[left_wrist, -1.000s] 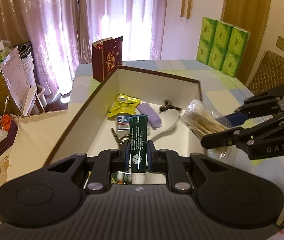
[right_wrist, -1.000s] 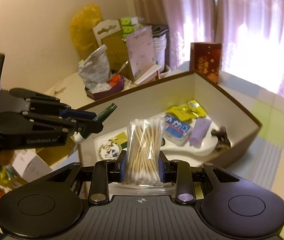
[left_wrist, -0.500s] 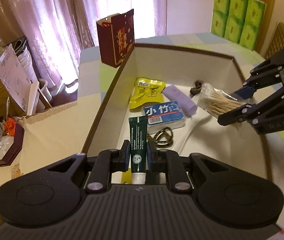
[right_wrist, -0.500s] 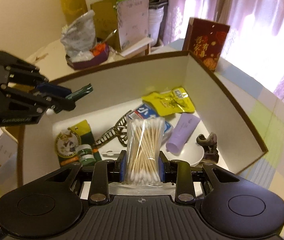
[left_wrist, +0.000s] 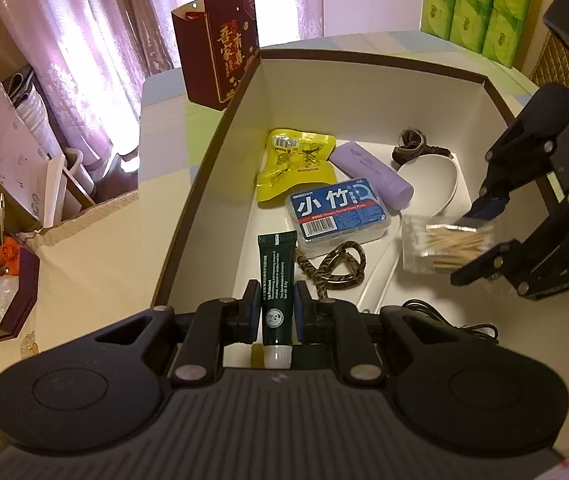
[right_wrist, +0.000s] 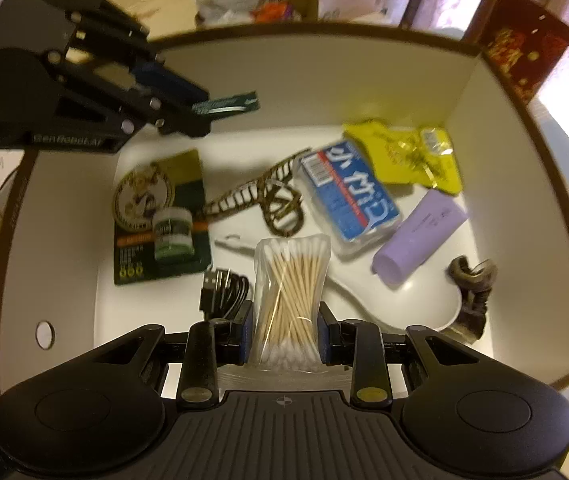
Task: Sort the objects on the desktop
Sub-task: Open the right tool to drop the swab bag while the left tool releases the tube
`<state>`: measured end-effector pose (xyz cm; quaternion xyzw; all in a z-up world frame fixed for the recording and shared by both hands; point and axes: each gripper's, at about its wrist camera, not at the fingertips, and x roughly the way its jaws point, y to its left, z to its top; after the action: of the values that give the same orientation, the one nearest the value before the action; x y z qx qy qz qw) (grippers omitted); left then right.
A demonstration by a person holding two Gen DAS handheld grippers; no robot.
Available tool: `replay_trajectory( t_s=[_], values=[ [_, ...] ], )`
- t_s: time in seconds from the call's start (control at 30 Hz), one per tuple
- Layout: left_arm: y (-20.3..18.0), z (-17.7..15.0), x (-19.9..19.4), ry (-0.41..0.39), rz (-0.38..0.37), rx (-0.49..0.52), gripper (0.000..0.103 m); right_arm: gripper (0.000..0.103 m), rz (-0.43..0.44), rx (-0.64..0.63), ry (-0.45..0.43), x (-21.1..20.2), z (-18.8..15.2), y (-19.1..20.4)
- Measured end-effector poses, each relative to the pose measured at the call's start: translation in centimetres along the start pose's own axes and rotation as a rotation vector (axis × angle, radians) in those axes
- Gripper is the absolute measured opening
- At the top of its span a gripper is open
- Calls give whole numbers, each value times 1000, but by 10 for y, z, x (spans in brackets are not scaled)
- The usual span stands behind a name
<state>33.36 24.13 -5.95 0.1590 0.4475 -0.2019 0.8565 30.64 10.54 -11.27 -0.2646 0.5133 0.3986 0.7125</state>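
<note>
With our left hand-held gripper (left_wrist: 274,312) clamping the green tube (left_wrist: 276,280) and the right (right_wrist: 284,332) the cotton swabs (right_wrist: 290,280), we should lower both into the box (left_wrist: 220,128) before releasing.

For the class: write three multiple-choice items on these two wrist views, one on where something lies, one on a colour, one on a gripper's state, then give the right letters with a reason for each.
1. Where does the blue floss-pick box lie?
A. inside the white box
B. on the bare table
C. in the red bag

2. What colour is the snack packet next to the lilac tube?
A. red
B. yellow
C. white

3. What is the right gripper doing?
A. open and empty
B. shut on a dark green tube
C. shut on the bag of cotton swabs

Answers:
1 A, it rests on the floor of the white box, within its walls.
2 B, its wrapper is bright yellow.
3 C, the bag of cotton swabs sits clamped between its fingers; the left gripper holds the dark green tube.
</note>
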Motion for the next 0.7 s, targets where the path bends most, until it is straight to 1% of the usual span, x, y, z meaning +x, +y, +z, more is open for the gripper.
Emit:
replay_trajectory(
  t_s=[0.13, 0.3, 0.43, 0.63, 0.67, 0.7],
  values=[
    [0, 2, 5, 8, -5, 5, 13, 28, -13, -7, 57, 13, 3, -2],
    [-1, 3, 11, 18, -9, 9, 13, 28, -37, 4, 107, 26, 4, -8],
    [-1, 4, 15, 26, -13, 11, 13, 28, -58, 18, 120, 27, 4, -13],
    [-2, 4, 18, 33, -14, 9, 13, 28, -54, 47, 106, 23, 3, -20],
    [-2, 5, 18, 34, -15, 9, 13, 31, -56, 47, 107, 22, 3, -20],
    [-2, 5, 18, 35, -15, 9, 13, 42, -63, 45, 108, 22, 2, -20]
  ],
)
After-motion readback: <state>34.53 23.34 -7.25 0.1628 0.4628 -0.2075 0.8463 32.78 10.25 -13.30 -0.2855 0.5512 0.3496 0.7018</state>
